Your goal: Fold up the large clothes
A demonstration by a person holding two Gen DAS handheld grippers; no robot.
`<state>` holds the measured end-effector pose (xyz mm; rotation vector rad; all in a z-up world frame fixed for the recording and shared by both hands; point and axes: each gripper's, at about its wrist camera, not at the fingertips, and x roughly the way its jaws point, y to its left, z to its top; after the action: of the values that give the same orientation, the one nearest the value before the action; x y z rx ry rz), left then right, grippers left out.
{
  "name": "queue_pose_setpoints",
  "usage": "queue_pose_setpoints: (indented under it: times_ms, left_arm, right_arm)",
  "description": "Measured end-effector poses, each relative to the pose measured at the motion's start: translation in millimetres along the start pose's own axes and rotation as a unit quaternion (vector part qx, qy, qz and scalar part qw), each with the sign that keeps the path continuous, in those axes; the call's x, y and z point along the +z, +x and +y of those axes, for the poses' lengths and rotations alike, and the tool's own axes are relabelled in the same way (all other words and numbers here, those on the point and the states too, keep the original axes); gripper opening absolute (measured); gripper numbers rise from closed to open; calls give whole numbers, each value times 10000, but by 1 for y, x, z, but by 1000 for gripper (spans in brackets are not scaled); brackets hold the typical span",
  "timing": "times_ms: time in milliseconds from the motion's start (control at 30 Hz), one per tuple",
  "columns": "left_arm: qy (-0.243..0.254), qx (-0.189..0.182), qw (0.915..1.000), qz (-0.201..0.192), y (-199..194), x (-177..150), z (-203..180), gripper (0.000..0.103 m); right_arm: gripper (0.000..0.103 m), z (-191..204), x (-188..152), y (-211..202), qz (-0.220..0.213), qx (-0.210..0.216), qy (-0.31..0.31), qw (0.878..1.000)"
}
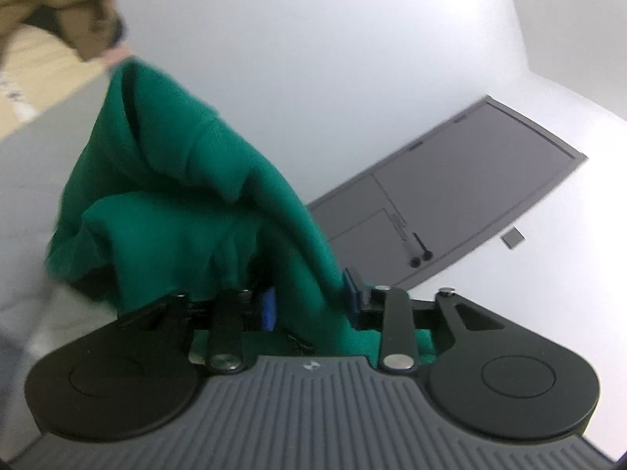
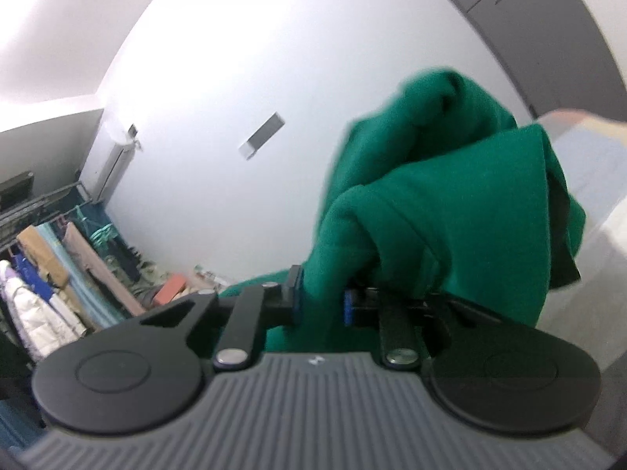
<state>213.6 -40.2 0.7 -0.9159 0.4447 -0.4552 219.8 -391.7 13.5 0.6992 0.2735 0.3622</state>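
A large green garment (image 1: 188,203) hangs bunched in front of both cameras. In the left wrist view my left gripper (image 1: 311,305) is shut on a thick fold of it, the blue pads pressing the cloth from both sides. The cloth rises up and to the left, away from the fingers. In the right wrist view the same green garment (image 2: 443,211) bulges up and to the right, and my right gripper (image 2: 323,301) is shut on a fold of it between its blue pads. Both grippers point nearly level, toward white walls. The far ends of the garment are hidden.
A grey door (image 1: 462,188) stands in the white wall ahead of the left gripper. A person's brown sleeve (image 1: 58,4) shows at the upper left. A rack of hanging clothes (image 2: 58,274) and a wall air conditioner (image 2: 113,160) lie left of the right gripper.
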Motion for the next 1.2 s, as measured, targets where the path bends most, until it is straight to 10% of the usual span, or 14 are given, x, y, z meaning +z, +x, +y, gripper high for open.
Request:
queue_pose_setpoints:
  times_ms: [300, 800, 967, 1200]
  left_arm:
    - [480, 758, 9907, 1019, 114, -38, 41, 17]
    - [920, 1052, 9820, 1272, 115, -61, 69, 18]
    - [1226, 1202, 9761, 1331, 102, -56, 44, 57]
    - [2205, 1339, 9601, 1079, 46, -53, -23, 58]
  right_arm:
    - [12, -102, -12, 19, 375, -830, 581, 9941]
    - [11, -132, -74, 66, 779, -1226, 569, 9878]
    - [16, -114, -63, 39, 901, -1529, 346, 9835]
    - [16, -65, -50, -8, 707, -1487, 27, 9864]
